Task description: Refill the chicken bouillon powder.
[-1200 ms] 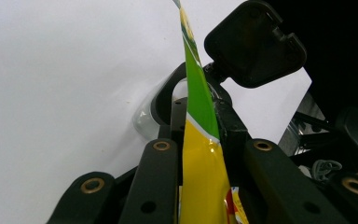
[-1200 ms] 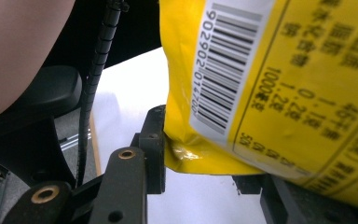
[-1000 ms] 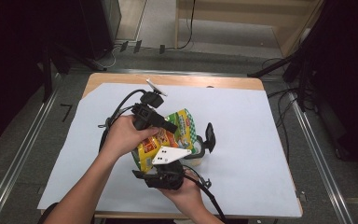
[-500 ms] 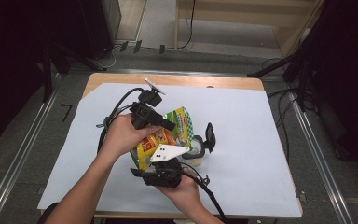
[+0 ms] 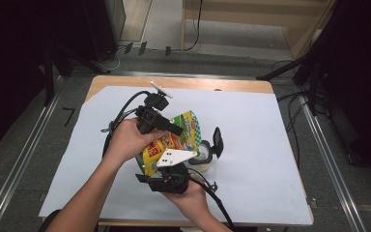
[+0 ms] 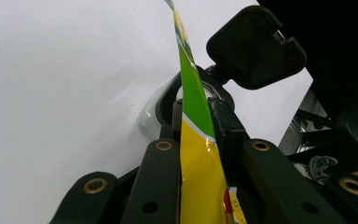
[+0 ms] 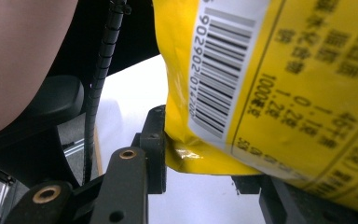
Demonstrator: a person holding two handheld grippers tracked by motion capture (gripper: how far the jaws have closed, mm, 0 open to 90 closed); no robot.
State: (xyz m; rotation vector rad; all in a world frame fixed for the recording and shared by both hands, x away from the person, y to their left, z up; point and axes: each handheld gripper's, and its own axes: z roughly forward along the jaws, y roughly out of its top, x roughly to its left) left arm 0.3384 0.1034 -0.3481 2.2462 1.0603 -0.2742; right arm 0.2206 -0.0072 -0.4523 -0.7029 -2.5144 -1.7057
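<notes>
While both grippers pinch the yellow-green snack pouch (image 5: 166, 140), left gripper (image 6: 196, 121) on its edge, right gripper (image 7: 200, 168) on a corner, the open-lidded clear container (image 5: 205, 155) looks unfilled, so pouring's still ahead.

Wooden table (image 5: 251, 86) under white sheet (image 5: 265, 145)
At centre frame, a clear jar (image 5: 204, 155) with its black hinged lid (image 5: 217, 142) raised is seen standing on the sheet.

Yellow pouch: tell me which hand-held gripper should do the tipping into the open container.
Right, probably. The right hand-held gripper clamps the pouch at its bottom end, free to lift; the left hand-held gripper pins its top edge over the container.
</notes>
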